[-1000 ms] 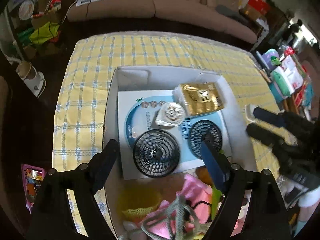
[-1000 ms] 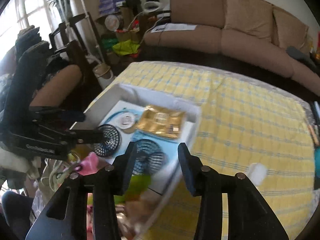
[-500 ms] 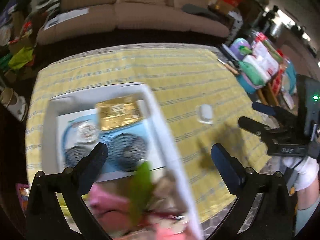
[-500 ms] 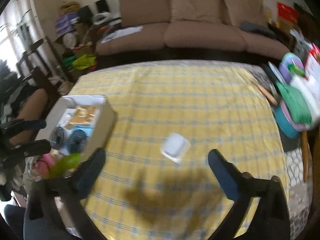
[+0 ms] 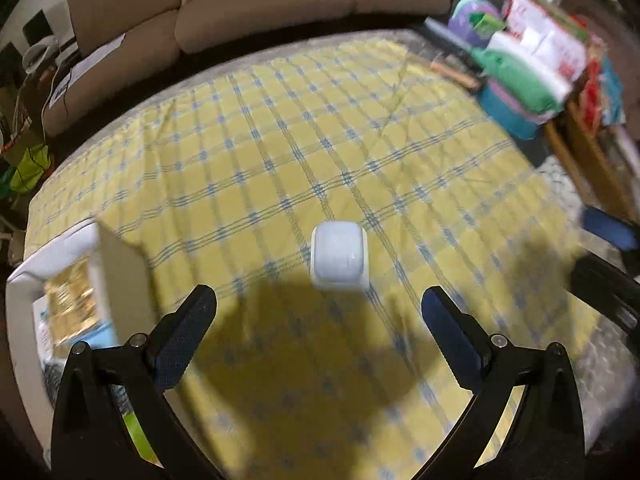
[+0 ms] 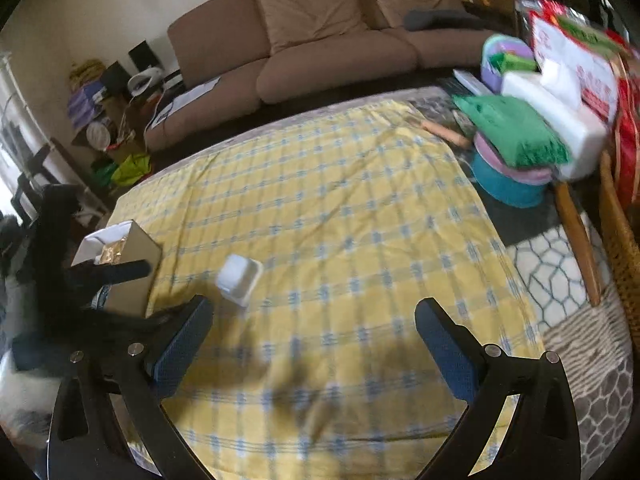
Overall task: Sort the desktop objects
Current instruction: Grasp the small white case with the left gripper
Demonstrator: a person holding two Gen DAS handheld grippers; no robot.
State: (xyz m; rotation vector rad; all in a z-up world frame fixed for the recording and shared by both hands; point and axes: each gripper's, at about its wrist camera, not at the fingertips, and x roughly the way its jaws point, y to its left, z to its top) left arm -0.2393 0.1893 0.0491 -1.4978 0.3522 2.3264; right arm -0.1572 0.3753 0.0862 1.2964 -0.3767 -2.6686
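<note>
off to the left of the left tongs [image 5: 318,300] sits the open box [image 5: 120,276], a gold packet [image 5: 70,304] inside it. straight ahead of those tongs — wide apart, holding nothing — the small white case [image 5: 339,255] lies on the yellow checked cloth [image 5: 280,152], just beyond the tips. it looks light, hard and smooth, likely slippery; its rounded corners argue for a grip across the flat sides. the right tongs [image 6: 314,324] also gape empty, with the case ahead of their left finger [image 6: 182,340].
</note>
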